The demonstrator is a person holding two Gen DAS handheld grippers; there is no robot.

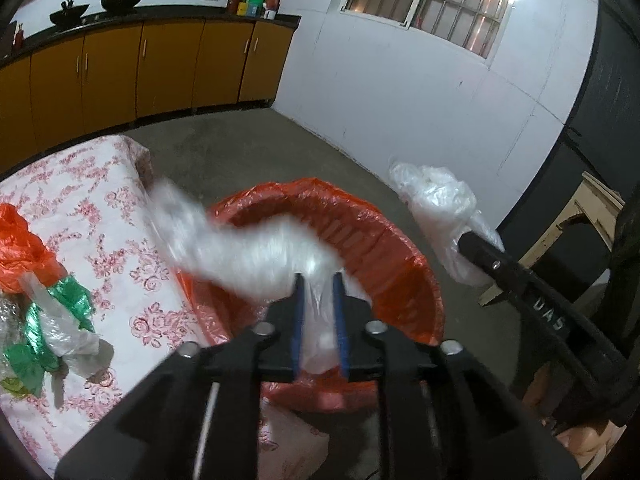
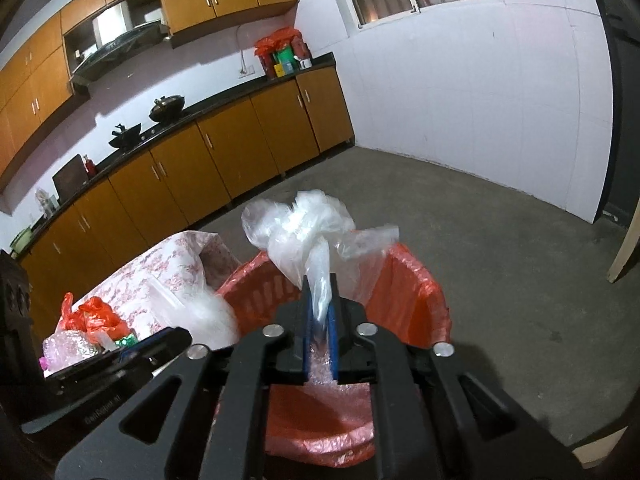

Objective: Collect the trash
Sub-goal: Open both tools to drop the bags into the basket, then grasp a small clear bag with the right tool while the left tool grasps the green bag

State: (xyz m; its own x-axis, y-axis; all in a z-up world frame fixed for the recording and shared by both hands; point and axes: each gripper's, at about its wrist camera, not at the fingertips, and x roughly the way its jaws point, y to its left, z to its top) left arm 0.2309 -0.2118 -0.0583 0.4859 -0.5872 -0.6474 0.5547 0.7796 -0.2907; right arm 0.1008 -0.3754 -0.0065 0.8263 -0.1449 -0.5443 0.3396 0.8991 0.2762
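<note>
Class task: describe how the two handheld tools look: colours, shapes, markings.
Both are black, angular linkage frames with round silver pivot bolts and narrow blue pads lining the two fingers. The left tool has a thin pale rod along its frame; the right tool looks the same. Faint lettering marks the left tool's body seen from the right wrist view.

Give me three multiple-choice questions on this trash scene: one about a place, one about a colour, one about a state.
1. Where does the bin stand?
A. On the floor beside the table
B. On top of the table
C. On a chair

2. What colour is the bin's liner?
A. Green
B. Black
C. Orange

3. What state is the right claw in?
A. Open and empty
B. Shut on a clear plastic bag
C. Shut on a tin can

Answers:
1 A, the bin sits on the floor next to the table's edge.
2 C, orange film drapes over its rim.
3 B, the bag is pinched in the claw.
</note>
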